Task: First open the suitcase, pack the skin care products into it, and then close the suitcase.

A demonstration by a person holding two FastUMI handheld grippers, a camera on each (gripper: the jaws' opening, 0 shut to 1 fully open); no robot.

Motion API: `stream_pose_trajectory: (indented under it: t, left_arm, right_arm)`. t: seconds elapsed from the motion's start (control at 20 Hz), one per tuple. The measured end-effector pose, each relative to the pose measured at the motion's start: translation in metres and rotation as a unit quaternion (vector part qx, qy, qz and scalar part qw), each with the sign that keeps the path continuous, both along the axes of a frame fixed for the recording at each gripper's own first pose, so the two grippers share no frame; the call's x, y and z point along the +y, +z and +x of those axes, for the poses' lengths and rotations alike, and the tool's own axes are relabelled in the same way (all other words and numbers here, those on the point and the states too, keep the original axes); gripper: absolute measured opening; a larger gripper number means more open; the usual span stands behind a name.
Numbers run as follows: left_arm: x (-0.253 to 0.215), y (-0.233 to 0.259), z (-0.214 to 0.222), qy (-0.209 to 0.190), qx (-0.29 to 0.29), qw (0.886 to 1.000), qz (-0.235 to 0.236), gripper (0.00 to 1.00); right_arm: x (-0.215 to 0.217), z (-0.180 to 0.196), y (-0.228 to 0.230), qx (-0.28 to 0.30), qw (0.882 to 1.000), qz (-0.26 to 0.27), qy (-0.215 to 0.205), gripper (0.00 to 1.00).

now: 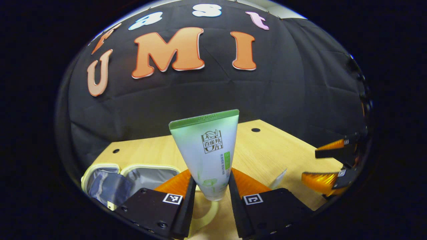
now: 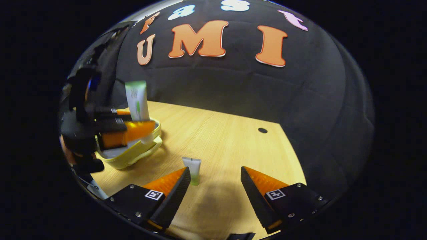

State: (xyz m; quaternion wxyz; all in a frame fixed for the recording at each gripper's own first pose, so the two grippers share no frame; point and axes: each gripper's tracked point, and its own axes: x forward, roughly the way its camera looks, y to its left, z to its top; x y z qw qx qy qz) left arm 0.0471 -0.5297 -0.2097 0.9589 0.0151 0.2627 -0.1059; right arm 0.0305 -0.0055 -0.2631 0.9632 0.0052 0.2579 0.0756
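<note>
left tool (image 1: 211,186): black housing | square marker tags | screws | right tool (image 2: 215,181): same

I see a pale mint tube (image 1: 210,156) with a green top band and green leaf print, above the pale yellow suitcase (image 2: 133,155), grey-lined, on the light woodgrain table (image 2: 227,140).

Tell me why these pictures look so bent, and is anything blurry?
Both are fisheye shots, so the table edges curve. In the left gripper view the held tube is sharp. In the right gripper view the left gripper at the rim is smeared, and the right gripper casts a soft shadow.
</note>
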Motion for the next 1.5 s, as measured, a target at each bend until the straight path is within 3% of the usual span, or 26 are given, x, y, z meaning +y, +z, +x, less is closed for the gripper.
stream_pose_trajectory:
  t: [0.35,0.45,0.5,0.75,0.8,1.2,1.5]
  left_arm:
    - [0.073,0.030,-0.022,0.076,-0.013,0.996,0.036,0.51]
    - [0.091,0.031,-0.029,0.092,-0.010,0.995,0.044,0.51]
    - [0.102,0.032,-0.032,0.099,-0.008,0.994,0.048,0.51]
    - [0.146,0.027,-0.045,0.115,0.006,0.992,0.051,0.51]
    - [0.153,0.028,-0.045,0.115,0.008,0.992,0.053,0.51]
    - [0.191,0.035,-0.046,0.079,0.020,0.996,0.040,0.52]
    - [0.200,0.005,-0.053,0.040,0.066,0.997,0.017,0.52]
  right_arm:
    - [0.034,0.017,-0.054,0.045,0.997,0.039,0.039,0.90]
    - [0.041,0.025,-0.064,0.050,0.997,0.034,0.044,0.83]
    - [0.046,0.029,-0.067,0.054,0.997,0.037,0.046,0.73]
    - [0.060,0.037,-0.077,0.066,0.997,0.040,0.025,0.51]
    - [0.068,0.033,-0.074,0.077,0.995,0.052,0.027,0.32]
    - [0.104,0.028,0.019,0.024,0.997,0.070,0.008,0.35]
    - [0.152,0.027,0.072,-0.005,0.997,0.074,0.030,0.35]
